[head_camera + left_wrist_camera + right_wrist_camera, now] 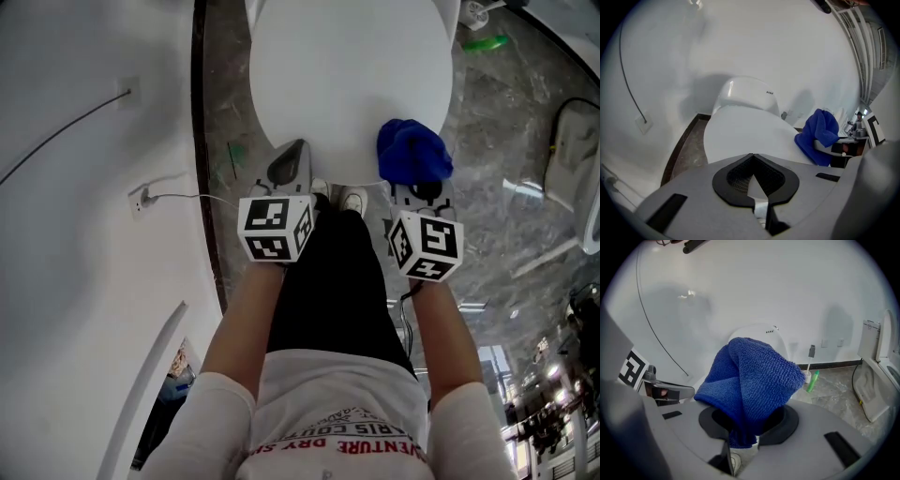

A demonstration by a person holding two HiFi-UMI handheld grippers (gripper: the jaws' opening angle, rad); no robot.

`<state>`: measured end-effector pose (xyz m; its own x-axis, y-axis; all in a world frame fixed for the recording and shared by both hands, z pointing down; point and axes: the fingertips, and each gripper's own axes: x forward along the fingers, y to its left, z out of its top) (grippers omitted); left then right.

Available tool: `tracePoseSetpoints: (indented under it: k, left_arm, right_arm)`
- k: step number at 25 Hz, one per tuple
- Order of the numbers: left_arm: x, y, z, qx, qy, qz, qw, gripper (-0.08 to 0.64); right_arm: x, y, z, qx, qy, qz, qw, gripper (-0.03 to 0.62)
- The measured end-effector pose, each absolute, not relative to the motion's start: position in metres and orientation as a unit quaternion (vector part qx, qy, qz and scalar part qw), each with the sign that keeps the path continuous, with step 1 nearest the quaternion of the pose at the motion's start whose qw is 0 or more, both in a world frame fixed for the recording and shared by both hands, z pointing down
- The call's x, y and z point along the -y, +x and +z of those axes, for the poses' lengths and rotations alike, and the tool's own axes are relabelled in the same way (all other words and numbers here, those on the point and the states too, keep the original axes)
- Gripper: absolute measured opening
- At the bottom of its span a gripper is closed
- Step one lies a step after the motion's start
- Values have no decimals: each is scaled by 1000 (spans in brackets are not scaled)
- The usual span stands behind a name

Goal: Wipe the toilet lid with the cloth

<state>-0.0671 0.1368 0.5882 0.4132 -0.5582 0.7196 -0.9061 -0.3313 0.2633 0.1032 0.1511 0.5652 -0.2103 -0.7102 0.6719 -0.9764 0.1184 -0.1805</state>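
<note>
The closed white toilet lid [347, 84] fills the top middle of the head view. A crumpled blue cloth [412, 150] hangs over the lid's front right edge, with my right gripper [419, 186] shut on it. In the right gripper view the cloth [750, 380] bulges up out of the shut jaws and hides most of the toilet behind. My left gripper [292, 164] is shut with nothing in it, just off the lid's front left edge. From the left gripper view the lid [740, 136] lies ahead and the cloth [820, 133] is to the right.
A white wall [75, 187] with a cable and a socket [141, 199] runs close on the left, past a dark skirting strip [202, 141]. A green bottle [486, 42] lies on the marble floor at the back right. Another white fixture [577, 150] stands to the right. The person's shoes [352, 199] are at the toilet's front.
</note>
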Motion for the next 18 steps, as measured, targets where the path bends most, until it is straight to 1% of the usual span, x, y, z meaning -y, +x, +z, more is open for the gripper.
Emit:
tracePoseSetpoints:
  k: [10,18]
  left_arm:
    - [-146,-72,662,465,749,300,364,6]
    - [-145,-71,673,463,750,288,375,6]
  right_arm:
    - [-162,98,634,701,572,350,245,87]
    - [-161,100,648,690,571,368,250,87]
